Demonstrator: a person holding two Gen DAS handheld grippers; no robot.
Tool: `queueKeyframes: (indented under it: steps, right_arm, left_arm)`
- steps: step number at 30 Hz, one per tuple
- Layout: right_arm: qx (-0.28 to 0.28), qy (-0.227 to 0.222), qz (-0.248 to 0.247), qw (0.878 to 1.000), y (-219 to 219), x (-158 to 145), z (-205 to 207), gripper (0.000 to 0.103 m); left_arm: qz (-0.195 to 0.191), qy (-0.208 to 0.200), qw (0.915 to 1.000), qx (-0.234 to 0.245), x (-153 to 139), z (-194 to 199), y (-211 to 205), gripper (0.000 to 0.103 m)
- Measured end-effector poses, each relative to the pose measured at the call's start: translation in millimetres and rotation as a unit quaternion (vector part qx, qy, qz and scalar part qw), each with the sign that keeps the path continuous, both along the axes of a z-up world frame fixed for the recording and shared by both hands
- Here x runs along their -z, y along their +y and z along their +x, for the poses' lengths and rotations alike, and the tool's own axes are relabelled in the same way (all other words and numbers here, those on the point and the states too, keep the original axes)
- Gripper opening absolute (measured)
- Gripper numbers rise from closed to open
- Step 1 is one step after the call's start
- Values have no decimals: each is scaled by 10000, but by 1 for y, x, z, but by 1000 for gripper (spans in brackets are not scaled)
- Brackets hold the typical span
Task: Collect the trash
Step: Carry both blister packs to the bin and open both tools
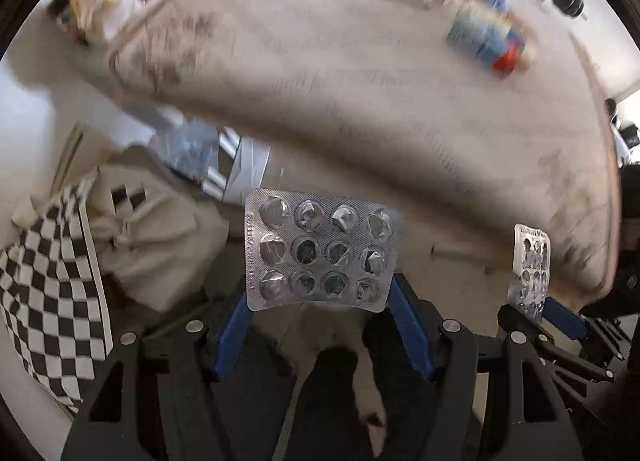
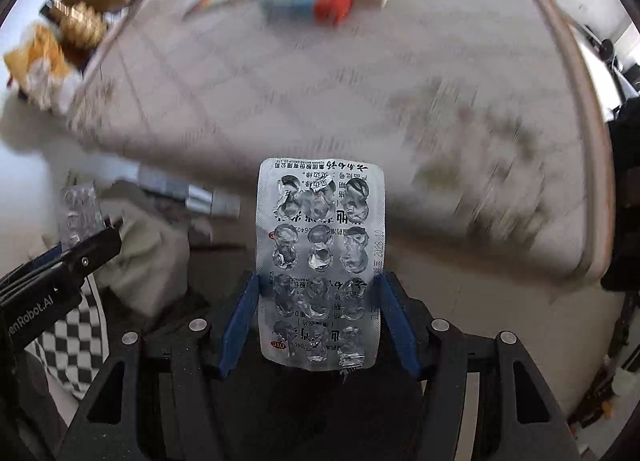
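left tongs (image 1: 320,301) pinch blister pack (image 1: 320,251), crosswise | right tongs (image 2: 318,301) pinch foil strip (image 2: 320,261), lengthwise

Both wrist views look close along their tongs, sharing the table (image 1: 360,109).

Bright, even daylight; heavy motion blur across the background, fisheye-curved dark edges.

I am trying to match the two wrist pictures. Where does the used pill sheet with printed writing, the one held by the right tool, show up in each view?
Left wrist view: printed blister sheet stands edge-on at the right, gripped in the right tool.
Right wrist view: it fills the lower centre, between the blue fingers.
Shared landmark: the checkered cloth, lower left in both.
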State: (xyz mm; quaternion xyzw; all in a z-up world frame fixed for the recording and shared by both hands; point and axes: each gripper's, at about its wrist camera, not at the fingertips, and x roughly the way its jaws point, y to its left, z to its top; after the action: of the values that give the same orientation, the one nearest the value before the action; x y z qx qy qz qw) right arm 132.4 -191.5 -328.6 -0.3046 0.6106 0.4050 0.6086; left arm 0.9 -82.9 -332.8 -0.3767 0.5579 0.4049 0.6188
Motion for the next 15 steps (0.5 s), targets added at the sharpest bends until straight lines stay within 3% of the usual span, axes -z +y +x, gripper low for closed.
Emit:
queueKeyframes:
  steps: [6, 10, 15]
  right_arm:
    - [-105, 244, -518, 9983, -12, 89, -25, 64]
    - [-79, 382, -671, 9970, -8, 171, -26, 64]
    - [10, 530, -854, 9949, 0, 287, -18, 64]
  left_arm:
    - [-858, 85, 9958, -317, 111, -32, -11, 64]
    - [-1640, -241, 9836, -710, 213, -40, -3, 64]
    - [-2469, -742, 9610, -999, 333, -39, 13, 64]
